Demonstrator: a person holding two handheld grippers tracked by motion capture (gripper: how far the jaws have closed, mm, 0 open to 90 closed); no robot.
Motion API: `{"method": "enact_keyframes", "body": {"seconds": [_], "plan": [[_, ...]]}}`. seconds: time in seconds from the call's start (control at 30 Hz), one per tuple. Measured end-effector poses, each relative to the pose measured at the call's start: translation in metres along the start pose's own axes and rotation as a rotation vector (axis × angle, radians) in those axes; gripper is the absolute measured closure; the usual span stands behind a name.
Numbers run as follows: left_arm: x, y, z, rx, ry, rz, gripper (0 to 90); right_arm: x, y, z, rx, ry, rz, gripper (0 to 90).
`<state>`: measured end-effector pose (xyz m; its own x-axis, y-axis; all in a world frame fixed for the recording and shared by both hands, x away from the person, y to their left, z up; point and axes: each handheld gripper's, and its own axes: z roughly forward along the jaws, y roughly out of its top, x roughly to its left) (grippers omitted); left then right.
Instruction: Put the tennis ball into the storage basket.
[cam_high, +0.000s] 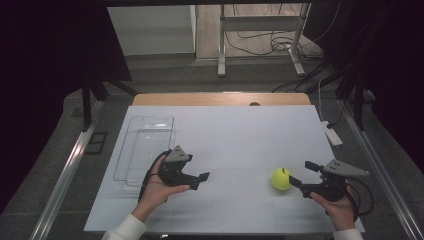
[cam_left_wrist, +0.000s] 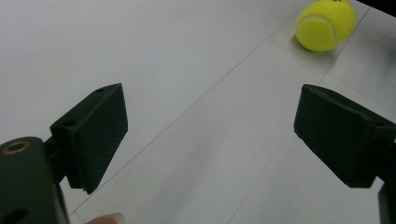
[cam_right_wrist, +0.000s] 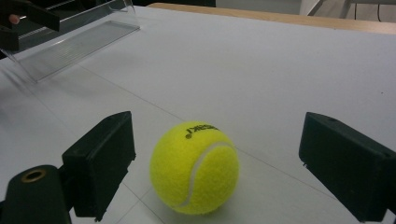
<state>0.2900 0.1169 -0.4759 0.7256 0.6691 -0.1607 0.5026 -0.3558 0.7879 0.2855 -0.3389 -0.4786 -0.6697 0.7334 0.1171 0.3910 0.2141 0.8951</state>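
Two grippers: both held low over the table, neither closed on anything.
Table (cam_high: 235, 130): white sheet over a wooden top; bare apart from ball and tray.
Tray (cam_high: 146, 145): clear plastic, at the left of the table, nothing visible inside; near the left gripper, well apart from the ball.
Left gripper (cam_high: 197, 180): jaws spread wide, nothing between them; pointed across the table toward the ball, which sits far off in the left gripper view.
Right gripper (cam_high: 300, 174): jaws spread wide on either side of the ball, not touching it in the right gripper view.
Tennis ball (cam_right_wrist: 194, 167): yellow-green, resting on the table at the right, just in front of the right gripper's jaws.
Progress: early, by judgement; ball not yet gripped or lifted.
Remaining: closing on the ball, lifting, carrying; tray as likely destination, though only a guess.
Writing: short dark printed mark on top of the ball, seen upside down; not legible with certainty.
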Motion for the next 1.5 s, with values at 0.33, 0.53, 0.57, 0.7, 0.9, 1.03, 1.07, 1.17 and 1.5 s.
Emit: {"method": "enact_keyframes", "body": {"seconds": [0.33, 0.53, 0.57, 0.7, 0.9, 1.03, 1.07, 1.17, 1.5], "plan": [[-0.004, 0.005, 0.007, 0.005, -0.013, 0.019, 10.7, -0.001, 0.000, -0.001, 0.000, -0.003, 0.003, 10.9], [-0.005, 0.009, 0.013, 0.012, -0.022, 0.026, 10.6, -0.001, -0.001, 0.000, 0.003, -0.004, 0.001, 10.9], [-0.005, 0.009, 0.013, 0.012, -0.022, 0.026, 10.6, -0.001, -0.001, 0.000, 0.003, -0.004, 0.001, 10.9], [-0.008, 0.012, 0.018, 0.014, -0.025, 0.035, 10.6, -0.001, -0.001, 0.000, 0.002, -0.004, 0.002, 10.9], [-0.011, 0.016, 0.027, 0.024, -0.047, 0.047, 10.6, -0.001, 0.000, -0.001, 0.000, -0.002, 0.003, 11.0], [-0.016, 0.019, 0.033, 0.031, -0.057, 0.057, 10.5, -0.003, -0.001, -0.002, -0.002, -0.003, 0.006, 10.9], [-0.016, 0.019, 0.033, 0.031, -0.057, 0.057, 10.5, -0.003, -0.001, -0.002, -0.002, -0.004, 0.007, 11.0], [-0.019, 0.022, 0.036, 0.034, -0.064, 0.061, 10.5, -0.003, -0.001, -0.002, -0.003, -0.004, 0.007, 11.0], [-0.028, 0.035, 0.054, 0.051, -0.102, 0.089, 10.2, -0.003, -0.001, -0.002, -0.001, -0.006, 0.003, 11.0]]}}
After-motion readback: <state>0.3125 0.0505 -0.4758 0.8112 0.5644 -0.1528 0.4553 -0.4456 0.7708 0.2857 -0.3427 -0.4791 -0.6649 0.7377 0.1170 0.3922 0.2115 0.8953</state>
